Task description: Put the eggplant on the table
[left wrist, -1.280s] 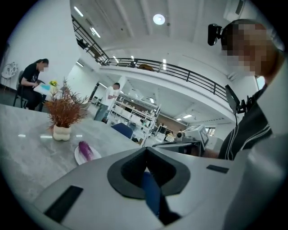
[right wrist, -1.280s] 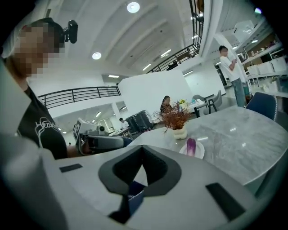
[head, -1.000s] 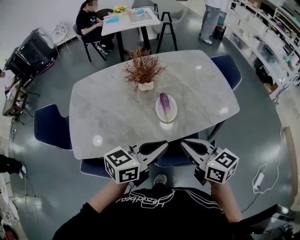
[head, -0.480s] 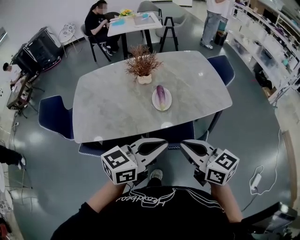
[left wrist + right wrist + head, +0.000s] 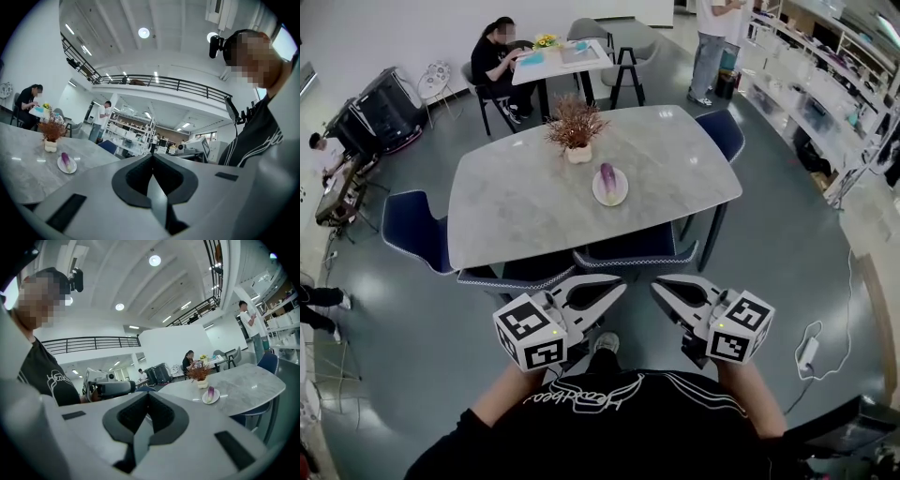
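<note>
two grippers are held low in the head view, each carried in one hand and each bearing one cube with square markers. the left gripper (image 5: pixel 617 287) is seen with its two jaws brought fully together – in the left gripper view they meet along a single seam and nothing is caught between them. the right gripper (image 5: pixel 659 287) is seen the same way, its two jaws pressed against each other and empty. both are pointed toward 12 o'clock, well apart from the table (image 5: pixel 525 202), with bare floor (image 5: pixel 787 253) seen between them and it. one eggplant (image 5: pixel 607 175), purple with a pale lower end, is laid on one white plate (image 5: pixel 598 196), and the plate is set on the grey marble top a little to the 3 o'clock side of the table's middle. one potted plant (image 5: pixel 576 125) with reddish-brown twigs is stood near the plate, at its 11 o'clock. four blue chairs are counted round the table: one chair (image 5: pixel 411 228) at its 9 o'clock, two chairs (image 5: pixel 639 251) tucked side by side under the edge at 6 o'clock, and one chair (image 5: pixel 719 132) at 2 o'clock. farther off, at 12 o'clock, one smaller white table (image 5: pixel 567 58) is seen – one seated person (image 5: pixel 495 64) is placed at its 9 o'clock side, and one standing person (image 5: pixel 709 36) is seen at 1 o'clock beside the shelves (image 5: pixel 811 94).
</note>
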Demonstrator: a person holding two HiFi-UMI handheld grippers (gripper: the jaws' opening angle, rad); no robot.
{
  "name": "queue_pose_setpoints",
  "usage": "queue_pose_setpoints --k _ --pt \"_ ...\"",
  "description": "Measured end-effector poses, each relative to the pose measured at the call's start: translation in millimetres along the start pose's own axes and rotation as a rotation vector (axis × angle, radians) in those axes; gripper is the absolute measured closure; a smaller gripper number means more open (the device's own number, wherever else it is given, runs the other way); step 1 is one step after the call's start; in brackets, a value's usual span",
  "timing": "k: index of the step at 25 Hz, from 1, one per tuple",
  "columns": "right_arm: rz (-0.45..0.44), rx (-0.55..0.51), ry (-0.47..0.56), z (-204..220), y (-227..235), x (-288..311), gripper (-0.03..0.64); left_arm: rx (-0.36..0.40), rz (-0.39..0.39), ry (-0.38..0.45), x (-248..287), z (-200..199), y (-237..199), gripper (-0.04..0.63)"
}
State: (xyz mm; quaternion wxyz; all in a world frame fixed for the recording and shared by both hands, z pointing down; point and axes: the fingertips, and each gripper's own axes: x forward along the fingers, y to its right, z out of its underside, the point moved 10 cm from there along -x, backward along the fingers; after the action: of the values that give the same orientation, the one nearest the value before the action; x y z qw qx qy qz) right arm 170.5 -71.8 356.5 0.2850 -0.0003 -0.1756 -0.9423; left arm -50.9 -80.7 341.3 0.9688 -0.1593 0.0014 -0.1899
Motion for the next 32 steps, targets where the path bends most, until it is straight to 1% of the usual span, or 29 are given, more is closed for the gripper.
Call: queue_pose_setpoints --k 6,16,21,27,32 --pt "-0.034 -0.002 0.005 13 -36 -26 0.611 0.018 -0.018 0.012 -13 16 42 0.586" --pt "-0.048 0.005 0.013 33 -72 -66 0.611 0.006 -0.035 0.018 -26 38 100 0.586" --pt "-0.063 -0.008 0.025 35 -87 -75 0.611 0.018 -0.037 0.027 -31 39 119 0.586" --pt "-0.076 0.0 0.037 39 -97 -86 0.611 0.029 -0.04 0.035 -36 40 135 0.586" --pt "-0.065 -0.007 0.041 43 -101 -96 0.611 0.033 -0.023 0.026 -34 43 144 0.586"
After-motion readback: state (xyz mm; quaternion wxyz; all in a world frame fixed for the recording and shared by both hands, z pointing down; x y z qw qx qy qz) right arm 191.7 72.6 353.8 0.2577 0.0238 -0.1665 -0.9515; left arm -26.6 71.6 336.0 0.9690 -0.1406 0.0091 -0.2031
